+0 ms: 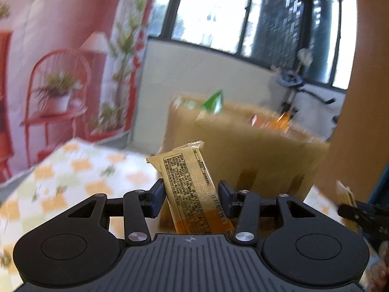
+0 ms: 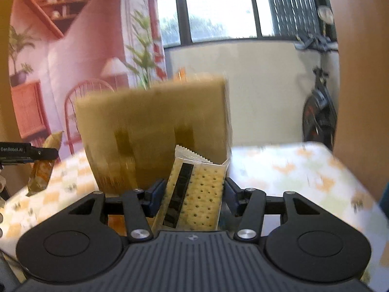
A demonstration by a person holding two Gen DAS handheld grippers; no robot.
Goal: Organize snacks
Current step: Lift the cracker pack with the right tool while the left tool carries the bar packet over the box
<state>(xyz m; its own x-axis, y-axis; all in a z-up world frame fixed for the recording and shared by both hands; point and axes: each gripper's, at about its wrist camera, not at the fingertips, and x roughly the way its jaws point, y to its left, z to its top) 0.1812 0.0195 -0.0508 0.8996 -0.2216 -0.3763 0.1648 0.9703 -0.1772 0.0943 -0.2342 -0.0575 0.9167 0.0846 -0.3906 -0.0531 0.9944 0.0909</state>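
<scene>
Left gripper (image 1: 190, 198): clamped on a yellow snack packet (image 1: 192, 189), which tilts toward 11 o'clock.
Right gripper (image 2: 193, 196): clamped on a cracker packet (image 2: 194, 194), near upright.
Cardboard box (image 2: 155, 126): at 12 o'clock beyond both, blurred, apparently holding snacks.
Tablecloth (image 2: 291, 170): checkered, under the box.

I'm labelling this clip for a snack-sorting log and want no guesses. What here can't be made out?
- Inside of the brown box: both views, its front wall hides it, and blur.
- Green packet and orange packet at the box top: left wrist view, motion blur.
- Yellow snack bar in the left tool: printed text too small; lower end behind the tool body.
- Cracker pack in the right tool: bottom cut off likewise.
</scene>
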